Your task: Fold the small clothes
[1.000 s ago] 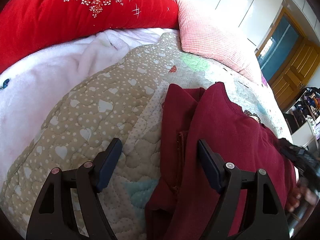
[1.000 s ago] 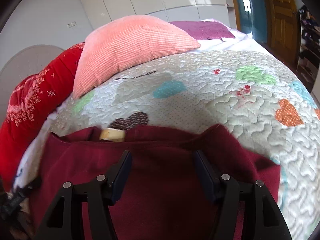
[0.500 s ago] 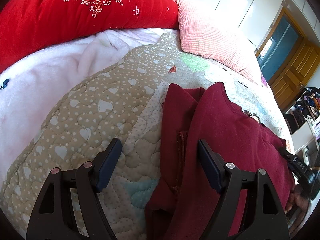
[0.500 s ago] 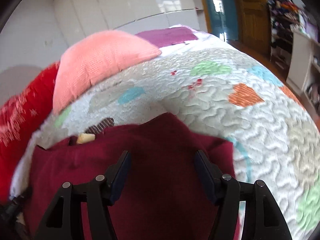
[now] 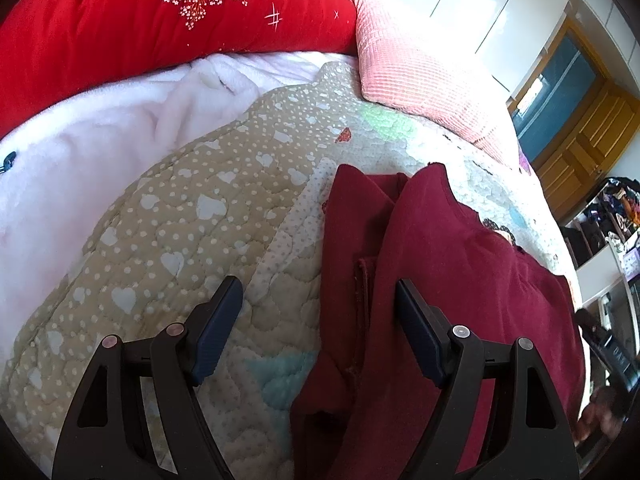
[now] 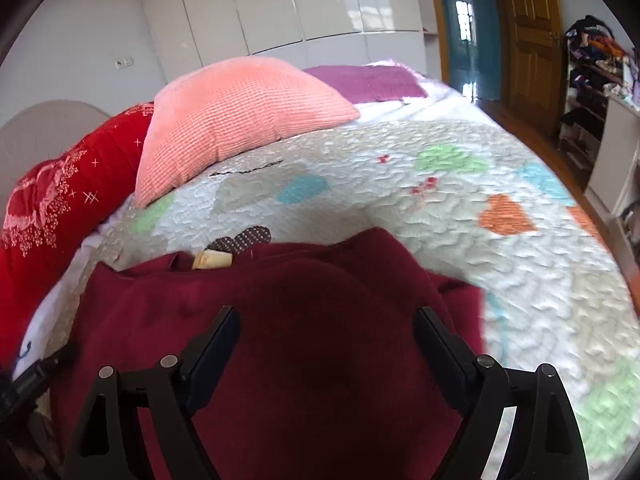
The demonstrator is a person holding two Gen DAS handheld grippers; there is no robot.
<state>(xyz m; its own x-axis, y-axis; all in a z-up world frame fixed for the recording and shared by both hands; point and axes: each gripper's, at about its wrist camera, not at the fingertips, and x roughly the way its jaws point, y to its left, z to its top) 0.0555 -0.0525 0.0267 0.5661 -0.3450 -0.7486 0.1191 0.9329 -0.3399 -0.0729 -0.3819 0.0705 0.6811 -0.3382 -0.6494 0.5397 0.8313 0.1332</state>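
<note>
A dark red garment (image 5: 460, 280) lies folded lengthwise on the quilted bedspread (image 5: 180, 240), its layers overlapping. My left gripper (image 5: 318, 312) hovers open above the garment's left edge, one finger over the quilt and one over the cloth, holding nothing. In the right wrist view the same red garment (image 6: 300, 320) fills the foreground, with a pale label (image 6: 212, 260) showing at its collar. My right gripper (image 6: 326, 340) is above it with its jaws opening wide; the pads do not press on the cloth.
A red flowered pillow (image 5: 160, 20) and a pink ribbed cushion (image 5: 420, 64) lie at the head of the bed. A white fleece blanket (image 5: 80, 152) covers the left side. A purple cloth (image 6: 368, 82) lies beyond the cushion. Wooden doors (image 6: 532, 40) and cluttered shelves (image 6: 592, 72) stand right.
The right gripper's jaws have spread wider and its view has swung across the bed. The left gripper has stayed still.
</note>
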